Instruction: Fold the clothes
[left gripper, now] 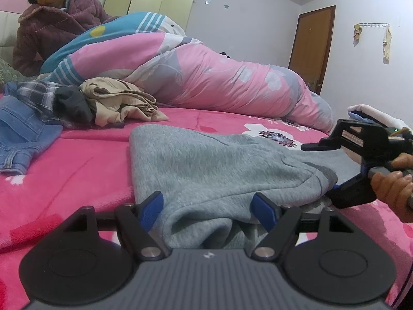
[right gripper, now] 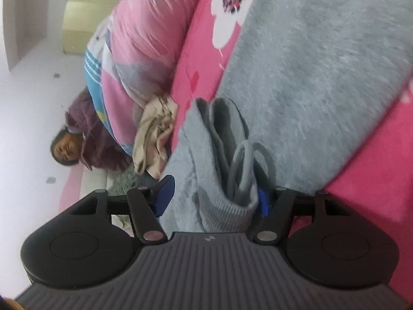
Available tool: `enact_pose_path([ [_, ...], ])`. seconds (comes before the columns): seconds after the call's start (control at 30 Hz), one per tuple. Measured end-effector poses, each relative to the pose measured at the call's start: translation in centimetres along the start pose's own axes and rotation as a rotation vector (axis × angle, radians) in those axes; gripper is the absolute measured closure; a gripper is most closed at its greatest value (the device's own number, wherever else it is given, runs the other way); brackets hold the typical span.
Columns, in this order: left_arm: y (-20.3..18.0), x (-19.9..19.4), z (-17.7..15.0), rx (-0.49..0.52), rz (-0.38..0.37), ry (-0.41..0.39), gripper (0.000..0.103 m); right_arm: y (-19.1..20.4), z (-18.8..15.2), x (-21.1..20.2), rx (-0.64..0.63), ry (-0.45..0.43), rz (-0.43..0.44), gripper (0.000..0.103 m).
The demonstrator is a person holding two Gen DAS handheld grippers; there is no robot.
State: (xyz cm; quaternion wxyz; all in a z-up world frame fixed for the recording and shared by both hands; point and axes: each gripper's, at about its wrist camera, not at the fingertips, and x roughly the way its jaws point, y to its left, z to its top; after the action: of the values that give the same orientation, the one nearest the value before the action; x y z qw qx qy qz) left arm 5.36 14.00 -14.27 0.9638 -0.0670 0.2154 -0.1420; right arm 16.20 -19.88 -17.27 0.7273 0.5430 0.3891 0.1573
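- Lying spread across the bright pink fleece bed cover (left gripper: 77,170), a soft grey knit sweatshirt (left gripper: 206,160) takes up the middle of the bed, its near edge bunched into loose folds.
- Left gripper (left gripper: 207,208), black with blue pads, sits low at that near edge; its jaws stand spread, a fold of the grey fabric lying between them, and neither pad visibly presses on the cloth.
- Right gripper (right gripper: 213,197), seen in its own rolled and slightly blurred view, has the ribbed cuff (right gripper: 227,211) of the sweatshirt bunched between its jaws; the cuff lies against the right-hand blue pad, while the other pad stands clear with a gap beside it, so the jaws are parted and not pinching.
- From the left wrist view that same right gripper (left gripper: 338,160) shows at the sweatshirt's right side, held by a hand (left gripper: 392,183) on its handle.
- Further back on the bed lies a crumpled beige garment (left gripper: 124,100), touching a dark plaid shirt (left gripper: 41,93) and, just beside that, blue denim jeans (left gripper: 23,134).
- Behind the pile runs a long pink floral quilt (left gripper: 219,82) with a blue striped section, and a person in a purple padded jacket (left gripper: 54,28) sits at its far end.
- A brown wooden door (left gripper: 313,44) stands in the far wall.
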Motion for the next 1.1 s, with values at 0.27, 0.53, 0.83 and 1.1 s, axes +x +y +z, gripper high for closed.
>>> enact_pose_path([
  [0.27,0.4,0.0,-0.2,-0.017,-0.021,-0.007,0.026,0.0,4.6,2.7,-0.06,0.29,0.061,0.04],
  [0.53,1.1,0.0,-0.4,-0.047,-0.054,-0.022,0.025,1.7,6.2,1.5,-0.182,0.421,0.064,0.04],
  [0.83,1.6,0.1,-0.5,-0.078,-0.078,-0.025,0.024,3.0,9.3,1.2,-0.279,0.332,-0.008,0.032],
  [1.1,1.8,0.2,-0.5,-0.094,-0.088,-0.027,0.023,3.3,8.7,5.2,-0.33,0.412,-0.018,0.024],
])
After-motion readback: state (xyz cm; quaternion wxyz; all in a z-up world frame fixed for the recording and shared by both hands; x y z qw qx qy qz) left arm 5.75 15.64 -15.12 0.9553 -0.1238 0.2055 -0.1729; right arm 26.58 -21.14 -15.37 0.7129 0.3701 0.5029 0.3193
